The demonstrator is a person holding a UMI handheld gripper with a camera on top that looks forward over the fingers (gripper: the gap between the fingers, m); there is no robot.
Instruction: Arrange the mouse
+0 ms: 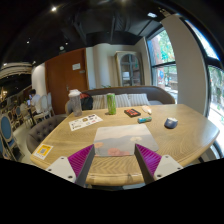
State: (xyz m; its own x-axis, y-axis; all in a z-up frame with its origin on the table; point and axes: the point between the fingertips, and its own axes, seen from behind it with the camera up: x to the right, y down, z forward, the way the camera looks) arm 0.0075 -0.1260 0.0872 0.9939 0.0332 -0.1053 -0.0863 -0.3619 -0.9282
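Note:
A dark mouse (171,123) lies on the wooden table (70,137), to the right and well beyond my fingers. A pale mouse mat with a faint picture (114,138) lies just ahead of my fingers, partly between their tips. My gripper (114,158) is open and empty, held above the table's near edge. Its magenta pads (80,158) stand wide apart, with only bare wood and the mat's near edge between them.
A green bottle (111,103) stands at the far middle. A dark box (132,113) and a teal object (144,120) lie near it. A printed sheet (85,121) and a yellow card (42,151) lie to the left. Chairs and a sofa stand beyond the table.

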